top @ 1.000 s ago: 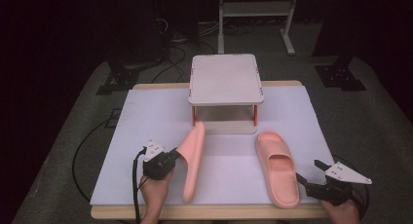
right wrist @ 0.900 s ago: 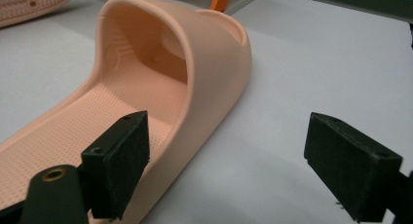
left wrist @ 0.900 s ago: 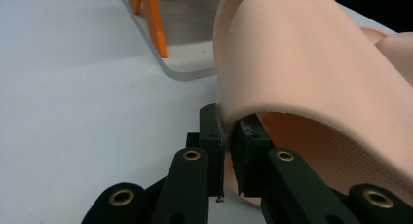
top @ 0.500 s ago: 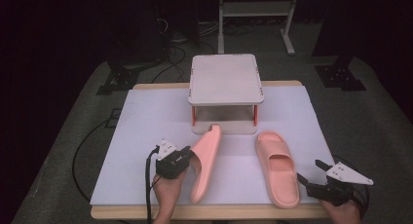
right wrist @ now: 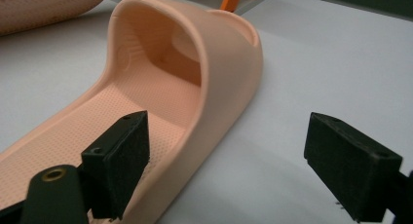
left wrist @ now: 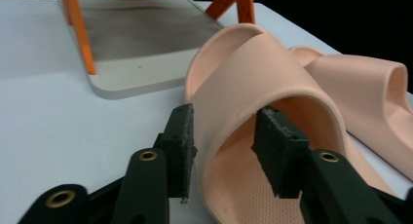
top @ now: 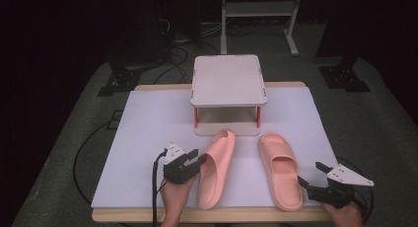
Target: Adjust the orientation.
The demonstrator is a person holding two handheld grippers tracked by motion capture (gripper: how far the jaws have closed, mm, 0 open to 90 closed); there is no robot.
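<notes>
Left gripper (top: pixel 193 163) clamps the left slide sandal (top: pixel 215 169) by its strap edge; long axis runs toe-first toward the small shelf (top: pixel 227 81), leaning slightly right. Right gripper (top: pixel 312 176) gapes wide beside the right slide sandal (top: pixel 280 170). No legible markings.

Tongs (left wrist: pixel 221 156) on the slide's side wall

Pads (left wrist: pixel 184 146) straddle the left peach slide (left wrist: pixel 253 73); second slide (left wrist: pixel 360 92) beside it, rack shelf (left wrist: pixel 141 44) behind.

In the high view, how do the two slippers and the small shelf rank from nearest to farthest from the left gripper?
From the left gripper:
1. Left slipper, between its jaws, just to its right.
2. Right slipper, farther right, in front of the right gripper.
3. Small shelf, at the table's far middle.
</notes>
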